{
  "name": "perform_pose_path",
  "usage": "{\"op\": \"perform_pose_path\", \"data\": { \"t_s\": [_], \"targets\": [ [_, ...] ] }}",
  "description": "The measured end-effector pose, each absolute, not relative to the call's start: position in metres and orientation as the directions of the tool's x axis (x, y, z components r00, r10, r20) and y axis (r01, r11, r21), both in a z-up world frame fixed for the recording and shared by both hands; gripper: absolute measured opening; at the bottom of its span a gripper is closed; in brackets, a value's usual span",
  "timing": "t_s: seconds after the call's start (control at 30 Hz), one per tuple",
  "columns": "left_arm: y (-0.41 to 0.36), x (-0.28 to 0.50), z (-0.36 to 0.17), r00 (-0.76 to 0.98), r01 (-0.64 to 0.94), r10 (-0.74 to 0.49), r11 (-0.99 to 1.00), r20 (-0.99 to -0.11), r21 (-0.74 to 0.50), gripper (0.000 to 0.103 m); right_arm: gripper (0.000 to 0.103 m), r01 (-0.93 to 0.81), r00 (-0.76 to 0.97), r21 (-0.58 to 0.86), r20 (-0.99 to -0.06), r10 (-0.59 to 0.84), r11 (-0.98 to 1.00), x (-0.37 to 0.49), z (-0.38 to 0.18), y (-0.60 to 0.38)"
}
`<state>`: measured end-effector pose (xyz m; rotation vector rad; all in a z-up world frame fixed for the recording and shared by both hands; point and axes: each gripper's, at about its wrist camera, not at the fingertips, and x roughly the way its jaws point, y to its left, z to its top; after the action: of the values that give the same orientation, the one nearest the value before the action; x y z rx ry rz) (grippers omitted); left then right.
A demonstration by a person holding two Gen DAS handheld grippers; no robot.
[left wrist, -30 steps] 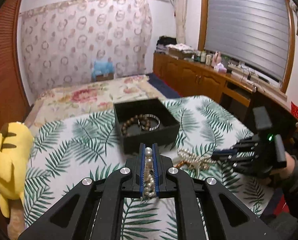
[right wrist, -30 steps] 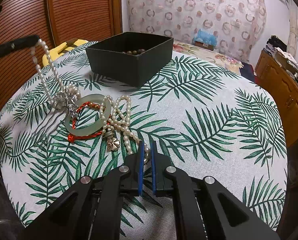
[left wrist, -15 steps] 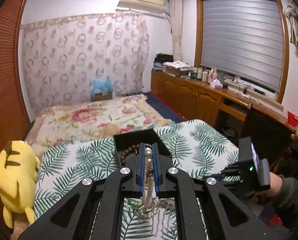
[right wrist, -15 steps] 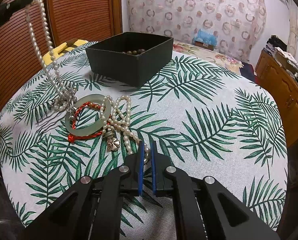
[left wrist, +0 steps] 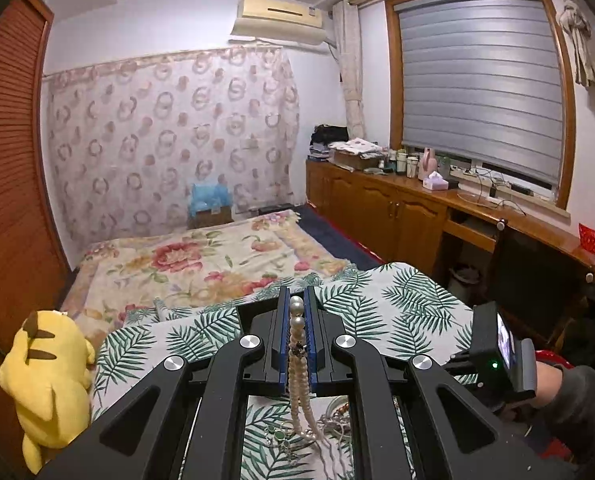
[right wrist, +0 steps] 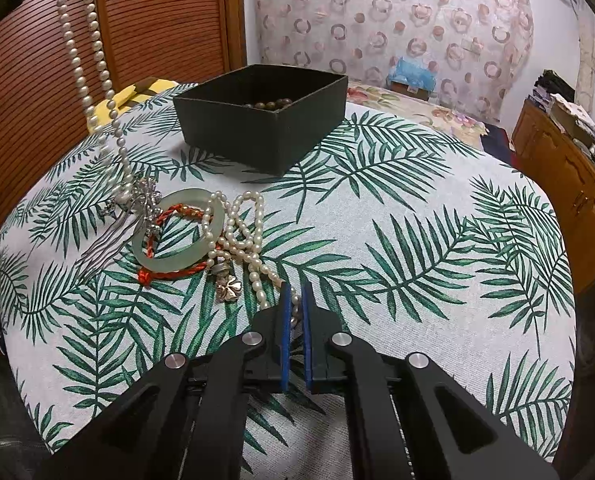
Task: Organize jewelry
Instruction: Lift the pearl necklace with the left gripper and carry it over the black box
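A: State of the left tongs?

B: Fully closed on a pearl necklace. 2 strands hang from between the pads down to the desk. The lower end reaches the pile, beside a silver hair comb and below the left tongs.

A: And the right tongs?

B: Nearly closed, tips at the desk surface, with a second pearl strand running in between the pads. It appears to be pinning that strand. Whether it is truly clamped is hard to confirm.

A: Where does the necklace go?

B: Judged from the task: into the black box, ahead of the right tongs and slightly left. It already contains a brown bead bracelet.

A: Procedure for a clean lift?

B: 1. Raise the left tongs straight up until the lower end clears the comb and the jade bangle.
2. Keep the right tongs down so the pile does not follow.
3. If the comb rises with the pearls, pause; it may be snagged.
4. Carry over the box, lower the strand, coil it in, then release.

A: Main risk?

B: The swinging strand catching the box wall.
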<state>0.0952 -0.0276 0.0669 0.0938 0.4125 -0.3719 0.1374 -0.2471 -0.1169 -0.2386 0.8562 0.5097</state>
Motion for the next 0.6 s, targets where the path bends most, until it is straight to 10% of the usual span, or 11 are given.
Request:
{"op": "perform_pose_path", "data": {
  "t_s": [0.6],
  "targets": [
    [-0.025, 0.115, 0.073, 0.859, 0.348, -0.313, 0.938, -0.405, 0.014, 0.006, 0.005, -0.558, 0.692, -0.082, -0.595, 0.409, 0.826, 0.134, -0.009, -0.234]
  ]
}}
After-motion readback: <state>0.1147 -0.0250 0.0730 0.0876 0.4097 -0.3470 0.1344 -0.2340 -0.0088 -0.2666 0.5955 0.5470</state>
